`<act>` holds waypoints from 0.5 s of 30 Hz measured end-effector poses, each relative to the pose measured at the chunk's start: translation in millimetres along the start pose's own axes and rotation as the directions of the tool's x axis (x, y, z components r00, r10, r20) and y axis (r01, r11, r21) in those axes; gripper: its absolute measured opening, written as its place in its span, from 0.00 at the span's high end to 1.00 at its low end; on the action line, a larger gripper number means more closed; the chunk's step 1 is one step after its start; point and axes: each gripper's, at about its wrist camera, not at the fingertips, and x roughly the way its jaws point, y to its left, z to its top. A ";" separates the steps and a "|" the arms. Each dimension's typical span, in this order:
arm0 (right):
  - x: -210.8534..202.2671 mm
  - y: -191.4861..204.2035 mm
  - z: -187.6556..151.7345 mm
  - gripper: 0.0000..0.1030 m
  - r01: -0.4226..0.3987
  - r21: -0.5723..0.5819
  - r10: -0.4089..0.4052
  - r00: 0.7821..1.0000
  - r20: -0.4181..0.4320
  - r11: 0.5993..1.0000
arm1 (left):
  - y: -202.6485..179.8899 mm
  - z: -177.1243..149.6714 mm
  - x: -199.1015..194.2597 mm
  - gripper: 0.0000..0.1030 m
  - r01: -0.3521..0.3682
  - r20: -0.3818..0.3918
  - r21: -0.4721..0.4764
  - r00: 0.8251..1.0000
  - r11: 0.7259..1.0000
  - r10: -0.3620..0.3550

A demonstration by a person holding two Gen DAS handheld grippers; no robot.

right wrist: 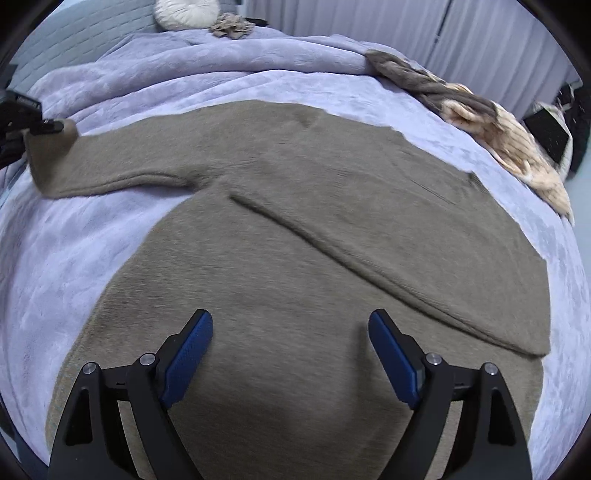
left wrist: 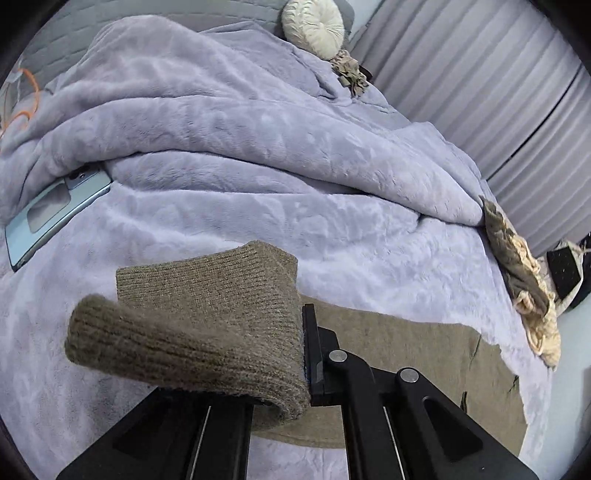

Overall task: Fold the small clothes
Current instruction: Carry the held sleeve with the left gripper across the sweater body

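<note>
A brown knit sweater (right wrist: 295, 229) lies spread on a bed covered by a lavender plush blanket (left wrist: 229, 122).

The left claw (left wrist: 304, 354) is pressed together, pinching the sweater's ribbed cuff (left wrist: 207, 317) at lower centre. The right claw (right wrist: 290, 354) hangs spread above the sweater's body, holding nothing. A round cream cushion (left wrist: 314, 26) sits at top, grey pleated curtains (left wrist: 480, 74) at upper right, a phone (left wrist: 55, 210) at left.

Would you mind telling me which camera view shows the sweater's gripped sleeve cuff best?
The left wrist view: the sleeve cuff fills the foreground, its ribbing sharp, clamped in the shut left gripper. The right wrist view shows it only small and blurred at the far left edge, though it shows the rest of the sweater spread flat.
</note>
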 end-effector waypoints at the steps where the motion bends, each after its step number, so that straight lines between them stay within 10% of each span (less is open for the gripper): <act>1: -0.7 -9.0 -1.0 0.14 0.003 0.018 -0.003 1.000 -0.002 1.000 | -11.4 -2.6 1.1 0.93 -0.013 -0.003 0.028 1.000 1.000 0.014; 15: -6.2 -88.7 -20.7 0.14 0.024 0.153 -0.024 1.000 -0.006 0.988 | -126.1 -47.3 12.3 0.93 -0.054 -0.043 0.253 0.997 0.966 0.067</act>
